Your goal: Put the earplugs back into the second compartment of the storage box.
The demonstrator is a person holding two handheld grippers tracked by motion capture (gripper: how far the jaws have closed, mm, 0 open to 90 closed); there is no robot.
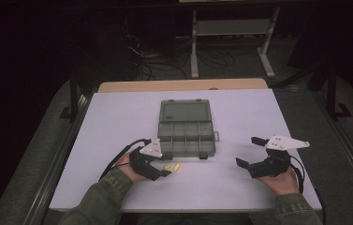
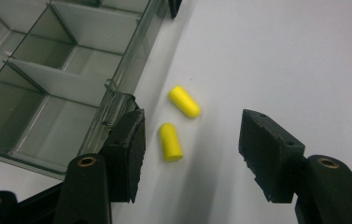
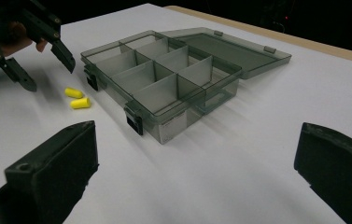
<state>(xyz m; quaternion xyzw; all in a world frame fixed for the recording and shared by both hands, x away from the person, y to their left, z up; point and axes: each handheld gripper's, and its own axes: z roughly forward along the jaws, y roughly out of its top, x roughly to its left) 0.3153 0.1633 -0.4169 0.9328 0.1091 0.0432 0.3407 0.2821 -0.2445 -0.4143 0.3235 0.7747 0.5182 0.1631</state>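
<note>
Landmark: I take the grey compartment box (image 1: pixel 186 136) as my reference; it sits open near the middle of the white table (image 1: pixel 118 122), its clear lid (image 1: pixel 185 111) folded flat on the far side.

Box interior: I see the dividers forming two rows of compartments, and I see nothing in those visible in the right gripper view.

Task pieces: I count two yellow earplugs lying on the table just outside the near wall of the box, close to its near-left corner.

Nearer earplug (image 2: pixel 170 142): it lies between the jaws of my left hand-held gripper, closer to the jaw on the box side, with no pad touching it.

Farther earplug (image 2: pixel 185 101): it lies just beyond the first, a little apart from it and angled differently.

Left hand-held gripper (image 2: pixel 191 144): I hold it low over the table beside the near-left corner of the box; its jaws stand about half open around the nearer earplug and grip nothing. One pad (image 2: pixel 129 154) sits right against the box wall; whether it touches, I cannot tell.

Right hand-held gripper (image 1: pixel 248 151): I hold it well to the right of the box, jaws spread wide with nothing between them, pointed toward the box.

Hands: my left hand (image 1: pixel 128 165) and right hand (image 1: pixel 284 180) each grasp a gripper body at the near table edge.
</note>
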